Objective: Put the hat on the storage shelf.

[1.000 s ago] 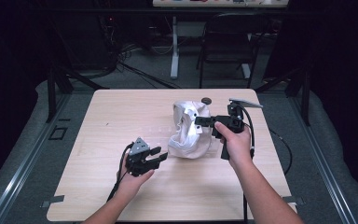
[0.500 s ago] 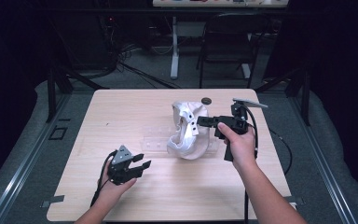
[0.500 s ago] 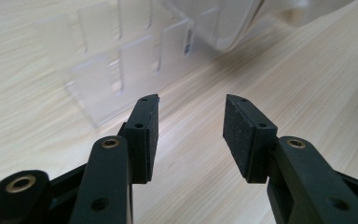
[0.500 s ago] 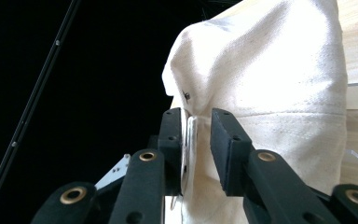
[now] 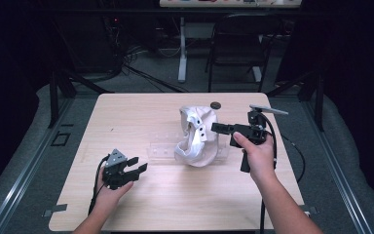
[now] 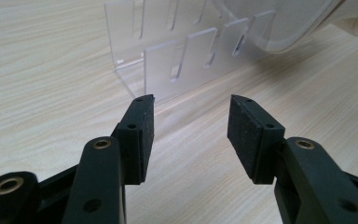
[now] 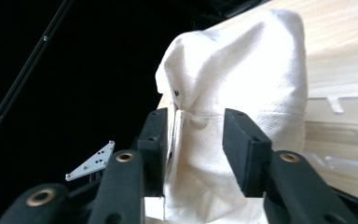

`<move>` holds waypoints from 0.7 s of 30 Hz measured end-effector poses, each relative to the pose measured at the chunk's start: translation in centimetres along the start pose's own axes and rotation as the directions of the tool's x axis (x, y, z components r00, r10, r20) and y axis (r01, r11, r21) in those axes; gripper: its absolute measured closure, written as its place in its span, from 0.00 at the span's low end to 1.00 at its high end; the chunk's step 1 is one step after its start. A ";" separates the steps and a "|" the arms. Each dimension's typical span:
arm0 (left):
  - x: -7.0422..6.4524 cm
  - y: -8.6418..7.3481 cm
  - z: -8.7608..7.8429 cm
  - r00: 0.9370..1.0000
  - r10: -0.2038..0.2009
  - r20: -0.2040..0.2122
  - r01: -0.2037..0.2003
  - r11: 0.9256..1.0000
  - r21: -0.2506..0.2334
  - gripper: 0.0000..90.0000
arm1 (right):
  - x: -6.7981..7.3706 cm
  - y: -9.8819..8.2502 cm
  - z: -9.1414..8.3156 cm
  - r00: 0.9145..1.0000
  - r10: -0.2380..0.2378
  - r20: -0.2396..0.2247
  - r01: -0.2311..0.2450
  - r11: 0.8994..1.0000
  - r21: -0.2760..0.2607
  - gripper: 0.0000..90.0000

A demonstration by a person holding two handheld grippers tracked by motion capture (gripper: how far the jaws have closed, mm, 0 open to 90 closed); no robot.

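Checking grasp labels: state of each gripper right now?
Left gripper: open, nothing between its jaws, over bare table near the clear rack.
Right gripper: open, jaws just opening around the white cap, no longer clamping it.

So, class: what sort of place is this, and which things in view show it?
Probably a lab or recording studio: a lone wooden table ringed by dark curtains, loose cables on the floor behind, and a desk frame beyond.

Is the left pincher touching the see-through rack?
Apart. The left gripper view shows bare table between the left gripper and the clear rack.
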State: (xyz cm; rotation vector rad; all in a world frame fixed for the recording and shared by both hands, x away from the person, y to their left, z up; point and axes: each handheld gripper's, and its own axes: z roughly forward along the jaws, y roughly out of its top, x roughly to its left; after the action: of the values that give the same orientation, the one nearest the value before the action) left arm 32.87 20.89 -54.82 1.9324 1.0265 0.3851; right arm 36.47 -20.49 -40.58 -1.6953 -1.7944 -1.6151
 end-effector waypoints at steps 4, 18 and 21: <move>0.3 -0.2 0.2 1.000 -0.023 -0.004 0.023 1.000 0.000 0.56 | -0.1 -0.3 -0.7 0.998 -0.048 0.028 0.048 0.999 -0.017 0.60; 0.8 -0.4 0.5 0.999 -0.034 -0.021 0.034 0.999 0.010 0.54 | -1.9 -2.7 -2.4 0.977 -0.152 0.147 0.159 0.987 -0.039 0.51; 0.8 -0.4 0.5 0.999 -0.034 -0.022 0.034 0.999 0.011 0.53 | -2.5 -3.3 -2.6 0.971 -0.169 0.170 0.177 0.983 -0.038 0.50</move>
State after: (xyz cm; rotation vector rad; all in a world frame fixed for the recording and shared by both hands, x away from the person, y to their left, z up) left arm 33.44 21.29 -55.55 1.9218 1.0762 0.3825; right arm 33.36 -23.19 -43.21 -1.7885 -2.0477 -1.6444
